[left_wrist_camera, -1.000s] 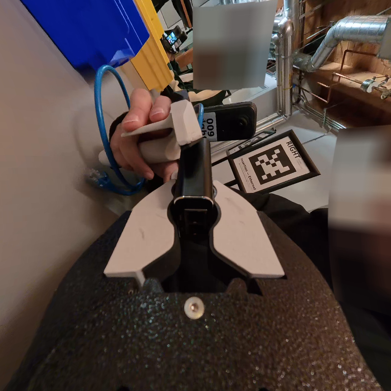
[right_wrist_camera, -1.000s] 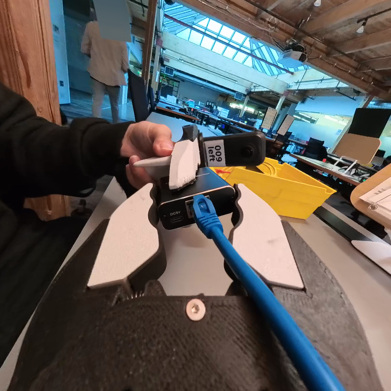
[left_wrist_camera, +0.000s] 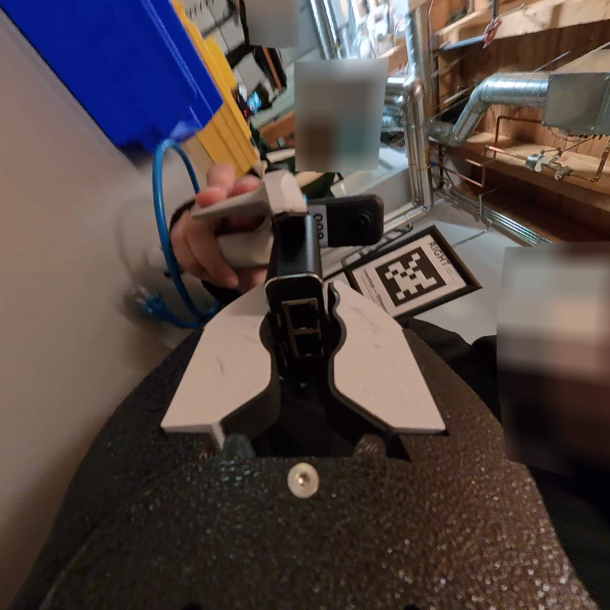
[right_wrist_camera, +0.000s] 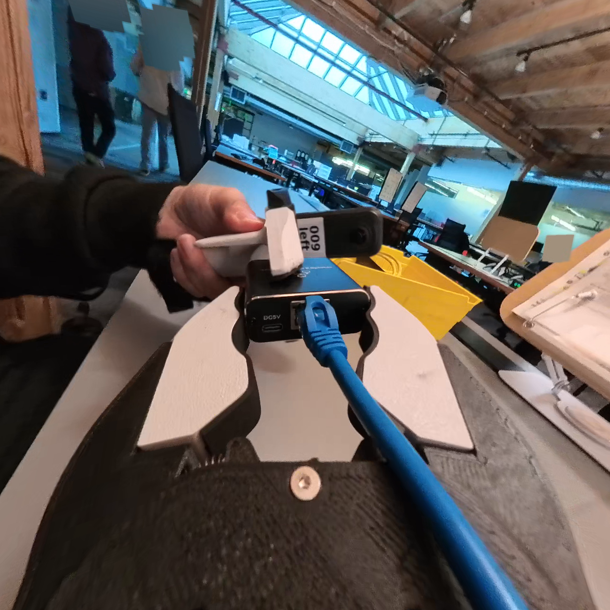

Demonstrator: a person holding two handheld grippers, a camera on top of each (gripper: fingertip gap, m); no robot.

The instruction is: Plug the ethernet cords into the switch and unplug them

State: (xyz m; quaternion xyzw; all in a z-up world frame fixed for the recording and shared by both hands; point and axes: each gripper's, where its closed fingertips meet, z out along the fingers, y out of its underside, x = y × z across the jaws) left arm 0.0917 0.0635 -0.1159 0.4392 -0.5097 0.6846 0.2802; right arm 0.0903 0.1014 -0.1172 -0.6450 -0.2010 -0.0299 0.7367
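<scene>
Switch (right_wrist_camera: 307, 297) clamped end-on by both grippers above the white table (right_wrist_camera: 115, 346).
Left gripper (left_wrist_camera: 298, 317) pinches its two-port end; right gripper (right_wrist_camera: 305, 308) squeezes its sides, where a blue ethernet cord (right_wrist_camera: 363, 396) sits plugged in.

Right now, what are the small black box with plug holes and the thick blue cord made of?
The small black box looks like metal, smooth and satin: its edges catch a thin bright glint, though coated plastic is possible. The thick blue cord looks like bendy, matte, rubbery plastic, with moulded ridges behind its plug.
</scene>
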